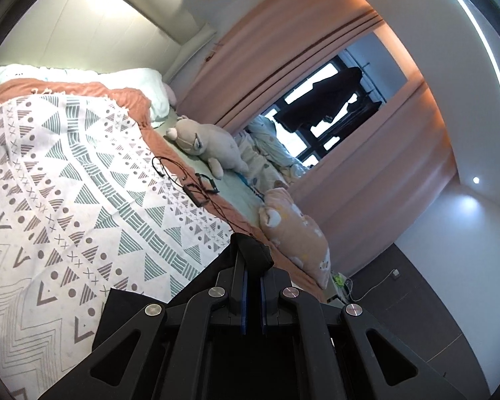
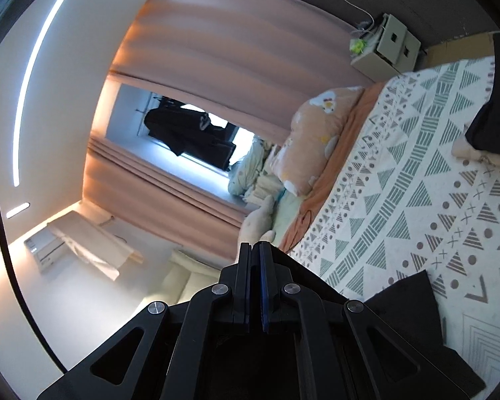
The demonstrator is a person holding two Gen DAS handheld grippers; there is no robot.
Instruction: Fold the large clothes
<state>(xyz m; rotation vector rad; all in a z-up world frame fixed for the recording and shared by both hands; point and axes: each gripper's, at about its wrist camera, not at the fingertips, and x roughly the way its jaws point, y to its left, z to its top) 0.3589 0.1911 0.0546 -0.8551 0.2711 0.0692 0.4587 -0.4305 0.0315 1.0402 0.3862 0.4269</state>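
A black garment hangs from both grippers above the bed. In the left wrist view my left gripper (image 1: 253, 260) is shut on a bunched fold of the black garment (image 1: 255, 253), and more of it drapes below left (image 1: 116, 313). In the right wrist view my right gripper (image 2: 255, 256) is shut on the black garment (image 2: 406, 296), which spreads down to the right over the patterned bedspread (image 2: 400, 180). Another dark piece (image 2: 490, 126) lies at the right edge; I cannot tell whether it is the same garment.
The bed carries a white bedspread with grey-green triangles (image 1: 83, 173) over an orange blanket. A black cable and glasses (image 1: 196, 186), a grey plush toy (image 1: 210, 146), an orange pillow (image 1: 296, 233) and white pillows (image 1: 140, 83) lie along it. Pink curtains (image 2: 190, 66) and a bedside box (image 2: 386, 43) stand beyond.
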